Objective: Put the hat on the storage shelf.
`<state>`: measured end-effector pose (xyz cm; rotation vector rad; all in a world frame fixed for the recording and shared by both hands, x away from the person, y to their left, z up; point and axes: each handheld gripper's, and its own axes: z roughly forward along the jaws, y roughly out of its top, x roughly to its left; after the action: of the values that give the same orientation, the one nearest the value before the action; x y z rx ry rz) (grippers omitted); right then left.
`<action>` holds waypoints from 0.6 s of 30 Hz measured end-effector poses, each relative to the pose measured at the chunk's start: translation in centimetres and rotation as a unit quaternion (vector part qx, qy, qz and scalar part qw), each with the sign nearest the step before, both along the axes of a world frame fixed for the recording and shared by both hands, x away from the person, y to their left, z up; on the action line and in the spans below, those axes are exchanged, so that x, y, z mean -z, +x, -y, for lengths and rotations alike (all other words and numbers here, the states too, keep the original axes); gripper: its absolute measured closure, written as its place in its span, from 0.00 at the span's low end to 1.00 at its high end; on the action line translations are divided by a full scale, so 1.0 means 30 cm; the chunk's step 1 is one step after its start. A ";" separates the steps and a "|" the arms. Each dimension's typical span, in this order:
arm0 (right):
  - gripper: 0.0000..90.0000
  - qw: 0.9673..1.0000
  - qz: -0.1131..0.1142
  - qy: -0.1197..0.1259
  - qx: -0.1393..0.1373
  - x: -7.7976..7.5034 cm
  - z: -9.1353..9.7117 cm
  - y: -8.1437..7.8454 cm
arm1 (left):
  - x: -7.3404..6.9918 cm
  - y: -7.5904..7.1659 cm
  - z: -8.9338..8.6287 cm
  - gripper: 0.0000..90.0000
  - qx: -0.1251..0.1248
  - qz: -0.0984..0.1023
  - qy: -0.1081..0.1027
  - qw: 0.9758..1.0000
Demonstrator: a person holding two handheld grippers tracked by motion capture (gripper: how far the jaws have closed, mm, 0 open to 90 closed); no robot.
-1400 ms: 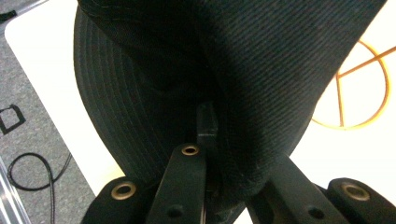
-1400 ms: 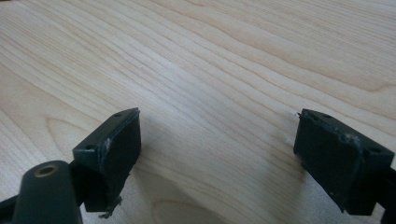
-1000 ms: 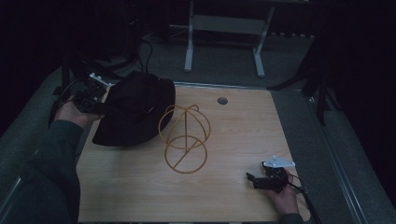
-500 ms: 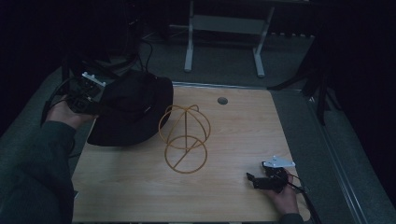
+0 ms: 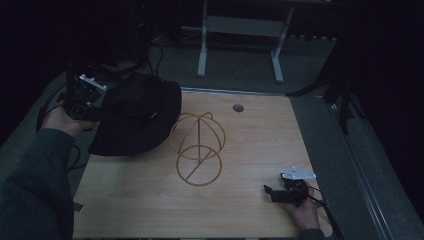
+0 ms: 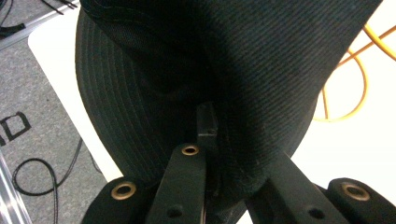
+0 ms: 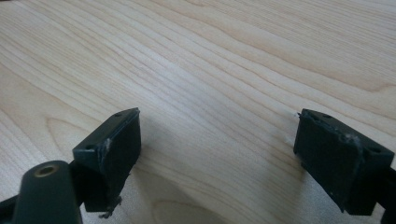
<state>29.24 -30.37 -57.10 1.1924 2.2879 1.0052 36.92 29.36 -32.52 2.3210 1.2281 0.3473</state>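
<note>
Hat position is what differs most from a second ago: the black fabric bucket hat with stitched brim (image 5: 135, 117) sat lower on the left of the light wooden desk (image 5: 250, 150) then, and it is now drawn up toward the far left corner, its brim overhanging the desk's left edge, with the left hand-held gripper (image 5: 85, 95) raised a little along with it. The yellow wire dome-shaped hat stand (image 5: 197, 147) is where it was, and the right hand-held gripper (image 5: 285, 192) has kept its spot near the desk's front right corner. In the left gripper view the left hand-held gripper (image 6: 205, 140) is clamped on the hat's brim (image 6: 140, 135), the cloth pinched between its black jaws. In the right gripper view the right hand-held gripper (image 7: 219, 144) has its jaws spread apart over bare wood with nothing between them. The hat lies crown up and tilted, its widest span running from the gripped left edge across to the right, where the brim reaches just beside the wire stand.
</note>
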 end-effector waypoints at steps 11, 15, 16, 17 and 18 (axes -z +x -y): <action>0.16 1.000 0.000 0.000 0.000 0.000 0.000 0.000 | -0.029 -0.009 -0.008 0.98 -0.006 0.014 0.004 1.000; 0.16 1.000 0.000 0.000 0.000 0.000 0.000 0.000 | -0.042 -0.011 -0.012 0.98 -0.007 0.019 -0.001 1.000; 0.16 1.000 0.000 0.000 0.000 0.000 0.000 0.000 | -0.045 -0.011 -0.013 0.98 -0.007 0.019 -0.001 1.000; 0.16 1.000 0.000 0.000 0.000 0.000 0.000 0.000 | -0.048 -0.012 -0.014 0.98 -0.005 0.018 -0.002 1.000; 0.16 1.000 0.000 0.000 0.000 0.000 0.000 0.000 | -0.051 -0.012 -0.014 0.98 -0.003 0.018 -0.001 1.000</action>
<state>29.24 -30.37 -57.10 1.1926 2.2877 1.0054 36.55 29.79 -31.00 2.2988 1.2184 0.3880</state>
